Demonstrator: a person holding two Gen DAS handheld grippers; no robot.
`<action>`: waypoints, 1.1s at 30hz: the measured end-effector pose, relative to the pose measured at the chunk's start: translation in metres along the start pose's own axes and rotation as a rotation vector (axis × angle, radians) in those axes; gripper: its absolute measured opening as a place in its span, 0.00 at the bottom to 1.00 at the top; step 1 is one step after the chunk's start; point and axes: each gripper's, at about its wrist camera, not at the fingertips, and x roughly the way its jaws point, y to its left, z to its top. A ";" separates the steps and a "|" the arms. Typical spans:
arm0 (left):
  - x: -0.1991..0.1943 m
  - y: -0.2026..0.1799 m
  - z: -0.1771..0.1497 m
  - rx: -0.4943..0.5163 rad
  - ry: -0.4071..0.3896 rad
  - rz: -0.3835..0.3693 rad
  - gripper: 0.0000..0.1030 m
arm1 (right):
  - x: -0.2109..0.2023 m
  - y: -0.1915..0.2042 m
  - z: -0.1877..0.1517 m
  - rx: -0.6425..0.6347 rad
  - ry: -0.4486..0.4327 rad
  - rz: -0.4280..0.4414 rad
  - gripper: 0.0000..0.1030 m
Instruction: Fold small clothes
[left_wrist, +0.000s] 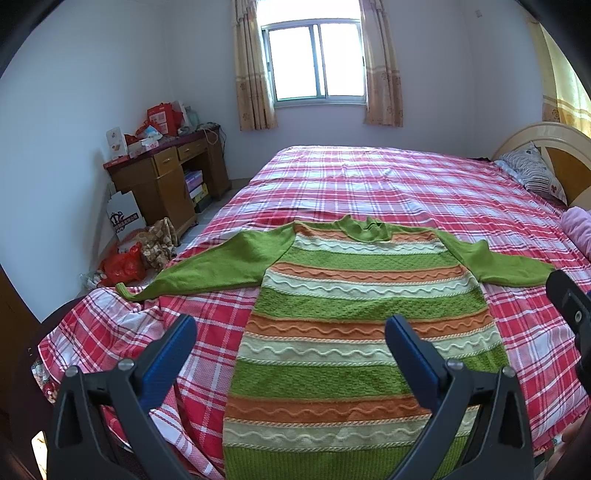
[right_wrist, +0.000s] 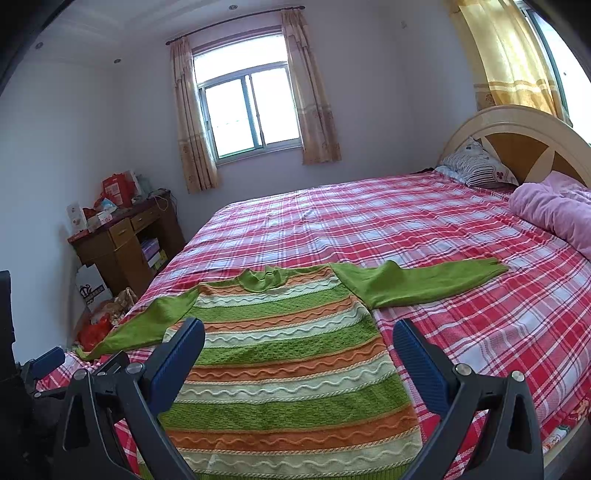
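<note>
Foremost, left tool (left_wrist: 290, 332): two blue-padded fingers (left_wrist: 173, 354) spread wide, holding nothing, poised above the lower left part of a sweater (left_wrist: 351, 332). Right tool (right_wrist: 299, 338): fingers (right_wrist: 421, 362) likewise spread wide and empty, poised above the lower right part of the same sweater (right_wrist: 288, 369); its dark body also shows at the right edge of the left view. Sweater: knitted, green sleeves, body in green, orange and cream bands with wavy ribs; lying flat, face up, both sleeves stretched out sideways, collar pointing toward the far side of the bed (left_wrist: 406, 184), hem nearest the cameras. Left sleeve cuff (left_wrist: 123, 290) reaches the edge of the mattress. Bed: covered with a red, pink and white checked sheet. Striped pillow (right_wrist: 476, 166) and pink blanket (right_wrist: 554, 210) at the head end, against a curved wooden headboard (right_wrist: 517, 125), well apart from the sweater. Beyond the bed: a brown wooden bench (left_wrist: 166, 173) piled with boxes and red bags, bags on the floor beside it, and a window (left_wrist: 314, 62) with beige curtains.
</note>
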 end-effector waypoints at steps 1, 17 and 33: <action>0.000 0.000 0.000 0.001 0.001 0.000 1.00 | 0.000 0.000 0.000 0.000 0.001 0.001 0.99; 0.003 -0.004 -0.005 0.001 0.010 -0.002 1.00 | 0.008 -0.001 -0.002 -0.003 0.019 -0.006 0.99; 0.008 -0.005 -0.006 -0.001 0.018 -0.005 1.00 | 0.023 0.001 -0.003 -0.019 0.039 -0.017 0.99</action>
